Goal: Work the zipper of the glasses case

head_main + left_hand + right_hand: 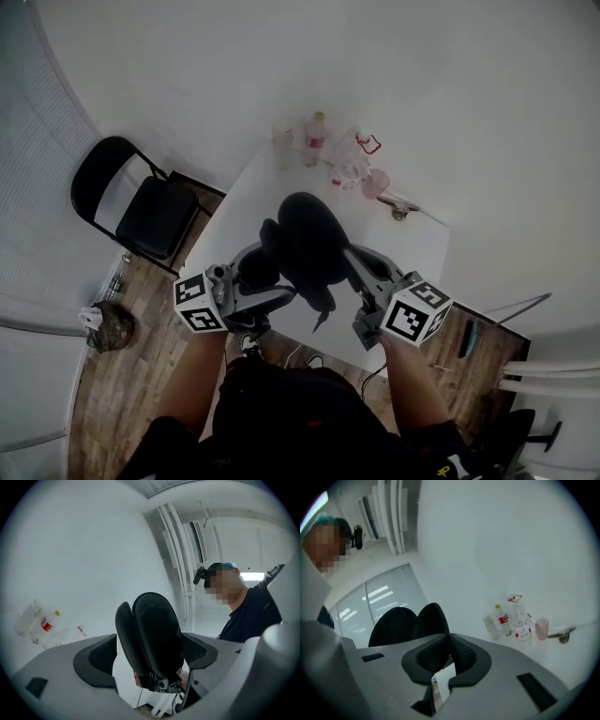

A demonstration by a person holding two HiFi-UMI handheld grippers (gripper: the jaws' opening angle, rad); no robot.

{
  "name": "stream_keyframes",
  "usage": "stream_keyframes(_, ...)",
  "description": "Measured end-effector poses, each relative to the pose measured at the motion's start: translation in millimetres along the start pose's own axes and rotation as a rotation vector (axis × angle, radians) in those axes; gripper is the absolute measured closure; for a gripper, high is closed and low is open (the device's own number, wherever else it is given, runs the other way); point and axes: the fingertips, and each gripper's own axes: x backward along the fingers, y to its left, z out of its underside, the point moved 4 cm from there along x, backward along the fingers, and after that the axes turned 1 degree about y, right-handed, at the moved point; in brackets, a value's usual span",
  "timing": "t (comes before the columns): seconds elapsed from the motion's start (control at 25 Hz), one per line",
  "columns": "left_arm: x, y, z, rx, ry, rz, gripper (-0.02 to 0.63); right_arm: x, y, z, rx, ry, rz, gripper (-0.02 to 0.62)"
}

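The glasses case [305,239] hangs open over the white table [412,251], my right gripper [446,651] pinching its edge from 4 o'clock, left gripper [150,654] spread around it at 8 o'clock; I should close left on the zipper pull, squarely.

On my feed: left gripper [265,277] and right gripper [351,251] both have grey shells, black ribbed pads [96,656] and white cubes [201,303] with black square markers. Person wears dark short-sleeved shirt [281,422], teal cap [228,566], black head camera [200,575].
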Motion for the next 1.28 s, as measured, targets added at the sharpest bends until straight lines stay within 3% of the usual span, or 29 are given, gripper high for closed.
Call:
stream_keyframes(0.12, 2, -1, 3, 0.028, -0.02, -0.006, 0.186, -3, 19, 3, 0.172, 0.044, 0.0, 0.554)
stream_keyframes(0.24, 6, 0, 1, 0.043, -0.053, -0.027, 0.184, -9, 37, 9, 0.275, 0.074, -0.048, 0.554)
stream_keyframes(0.4, 13, 1, -5, 0.078, -0.105, -0.013, 0.186, -16, 52, 18, 0.329, 0.102, -0.102, 0.554)
stream_keyframes(0.6, 26, 0, -11, 0.179, -0.16, 0.051, 0.209, -16, 61, 24, 0.355, 0.102, -0.167, 0.551)
stream_keyframes(0.72, 33, -2, -14, 0.203, -0.167, 0.073, 0.266, -14, 69, 27, 0.313, 0.088, -0.252, 0.517)
stream_keyframes(0.88, 33, -7, -16, 0.219, -0.167, 0.109, 0.288, -8, 71, 22, 0.24, 0.036, -0.337, 0.46)
stream_keyframes(1.28, 33, -11, -21, 0.293, -0.267, 0.187, 0.305, 13, 73, 4, 0.017, -0.101, -0.567, 0.448)
